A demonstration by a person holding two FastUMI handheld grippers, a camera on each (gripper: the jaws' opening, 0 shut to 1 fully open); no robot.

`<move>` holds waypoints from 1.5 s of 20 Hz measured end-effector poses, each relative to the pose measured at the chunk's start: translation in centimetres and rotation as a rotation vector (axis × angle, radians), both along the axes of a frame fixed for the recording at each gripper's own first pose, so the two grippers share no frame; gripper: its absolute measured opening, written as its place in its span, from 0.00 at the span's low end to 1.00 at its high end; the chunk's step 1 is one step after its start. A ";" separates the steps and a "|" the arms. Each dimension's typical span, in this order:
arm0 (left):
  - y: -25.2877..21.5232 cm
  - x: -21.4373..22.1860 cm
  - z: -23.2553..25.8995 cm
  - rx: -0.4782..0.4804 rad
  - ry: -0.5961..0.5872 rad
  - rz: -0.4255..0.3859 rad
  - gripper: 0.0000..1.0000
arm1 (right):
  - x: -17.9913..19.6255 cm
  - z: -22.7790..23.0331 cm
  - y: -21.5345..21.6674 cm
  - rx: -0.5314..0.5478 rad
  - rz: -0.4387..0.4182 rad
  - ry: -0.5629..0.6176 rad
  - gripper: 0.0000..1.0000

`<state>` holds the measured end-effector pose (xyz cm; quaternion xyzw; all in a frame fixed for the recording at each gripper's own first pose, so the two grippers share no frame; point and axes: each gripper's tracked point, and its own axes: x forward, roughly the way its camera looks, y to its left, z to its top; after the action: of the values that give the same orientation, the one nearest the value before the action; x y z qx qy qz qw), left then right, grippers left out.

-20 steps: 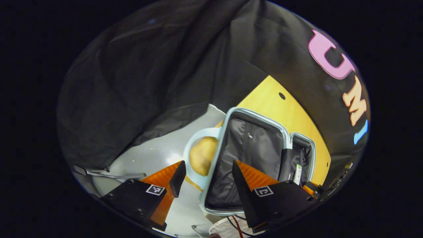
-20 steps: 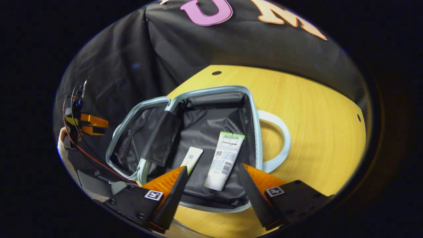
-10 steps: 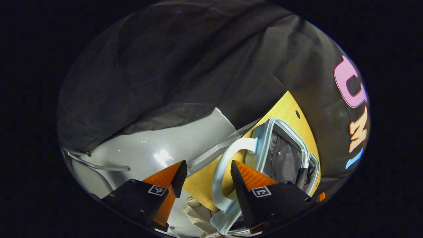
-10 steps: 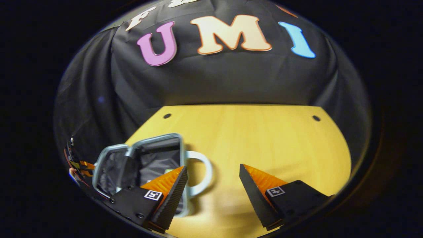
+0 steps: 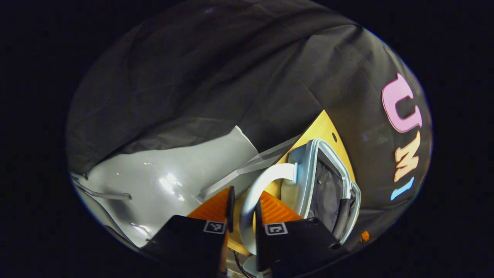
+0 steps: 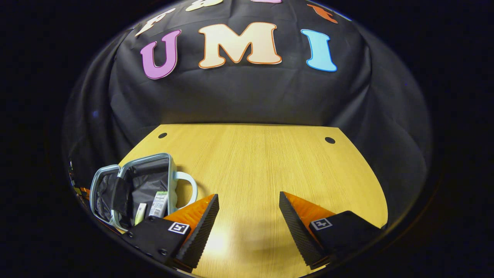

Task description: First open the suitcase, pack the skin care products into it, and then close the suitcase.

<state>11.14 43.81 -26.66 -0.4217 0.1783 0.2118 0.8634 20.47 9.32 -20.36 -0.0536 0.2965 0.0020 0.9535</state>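
In the left gripper view, the left claw is now pinching the white handle of the suitcase. Half a second ago its two orange fingers were wide apart with the handle just beside one of them. Now they are closing in tight, one on each side of the handle. The suitcase is sitting open on the yellow surface, and its grey lining is showing. Behind the handle, a grey floor is shining below the edge of the surface.

In the right gripper view, the right claw is staying wide open and is holding nothing. A second ago it was hanging right over the open suitcase. Now it is backing away, and the suitcase is looking small at the left side of the surface. Two skin care tubes, a pale tube and a white tube, are lying side by side inside it.

I think the packing part is finishing. The left claw grabbing the handle is probably the start of closing the suitcase, which is not yet shut.
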 end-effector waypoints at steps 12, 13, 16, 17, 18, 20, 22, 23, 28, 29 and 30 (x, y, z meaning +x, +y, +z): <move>-4.2 -1.7 10.5 0.010 -0.126 -0.040 0.05 | -0.1 -2.4 3.0 0.018 0.099 0.036 0.96; -4.9 -1.9 12.3 0.019 -0.157 -0.047 0.05 | -0.1 -2.4 2.7 0.019 0.103 0.034 0.99; -7.8 -2.0 17.7 0.068 -0.223 -0.075 0.05 | 0.2 -1.9 1.2 -0.002 0.096 0.005 0.99; -8.9 -1.9 19.0 0.092 -0.230 -0.091 0.05 | 0.4 -1.6 0.8 0.001 0.092 -0.006 0.99; -10.0 -1.8 20.3 0.117 -0.233 -0.105 0.08 | 0.5 -1.2 0.4 0.008 0.088 -0.017 0.99; -12.1 -1.3 22.4 0.160 -0.223 -0.127 0.05 | 0.4 -0.4 -0.4 0.022 0.083 -0.030 0.99; -14.5 -0.7 24.3 0.197 -0.226 -0.150 0.05 | 0.7 0.3 -1.4 0.031 0.082 -0.049 0.99; -15.8 -0.2 25.5 0.214 -0.232 -0.165 0.05 | 0.7 0.7 -1.9 0.032 0.083 -0.057 0.99; -22.4 2.5 29.8 0.232 -0.286 -0.250 0.05 | 0.9 2.0 -5.1 0.049 0.063 -0.090 0.99; -23.8 3.3 30.1 0.234 -0.291 -0.267 0.05 | 0.8 2.3 -5.7 0.056 0.058 -0.093 0.99; -25.1 4.0 30.4 0.237 -0.296 -0.283 0.05 | 0.6 2.4 -6.4 0.064 0.057 -0.093 0.99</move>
<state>15.12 18.76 3.78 -0.3145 0.0808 0.0439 0.9448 21.11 2.97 -17.99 -0.0316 0.2503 0.0361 0.9670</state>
